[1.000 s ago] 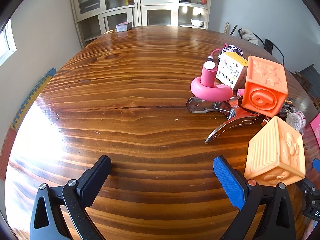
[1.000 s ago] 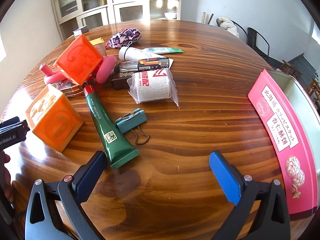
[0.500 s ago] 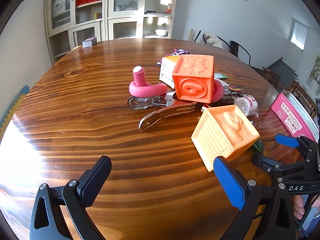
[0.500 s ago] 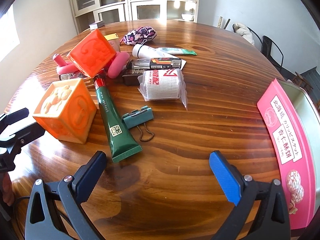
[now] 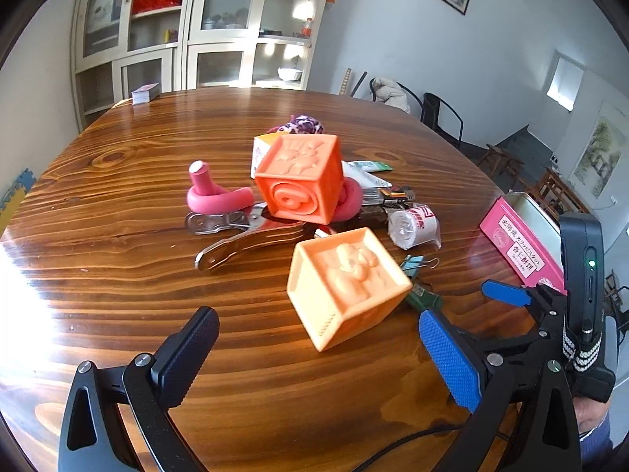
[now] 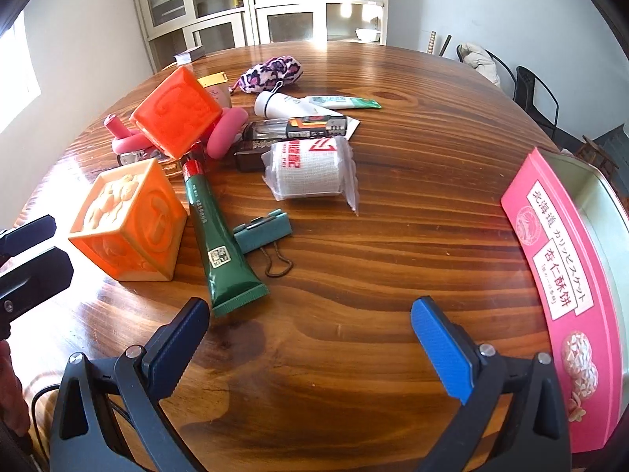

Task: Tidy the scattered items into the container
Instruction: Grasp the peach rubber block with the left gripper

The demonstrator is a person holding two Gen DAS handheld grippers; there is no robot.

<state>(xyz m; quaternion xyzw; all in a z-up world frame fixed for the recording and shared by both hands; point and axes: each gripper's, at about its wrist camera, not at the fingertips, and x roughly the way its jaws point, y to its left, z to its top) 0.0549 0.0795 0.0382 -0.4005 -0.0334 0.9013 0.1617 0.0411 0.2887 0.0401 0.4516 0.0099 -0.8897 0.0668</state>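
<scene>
Both grippers spread, empty. We line left gripper [image 5: 314, 358] on pale orange block [image 5: 346, 283], beside green tube [image 6: 218, 240]: looks light, squashy rubber; we'd pinch flat opposite faces. Right gripper [image 6: 310, 338] waits nearby.

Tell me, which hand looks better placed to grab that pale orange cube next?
Probably the left. The left gripper is open with the pale orange cube right ahead, while the right gripper faces bare table.

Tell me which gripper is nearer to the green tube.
Right. The right gripper has its dark finger just beside the green tube; the left gripper sits beyond the pale orange cube.
</scene>
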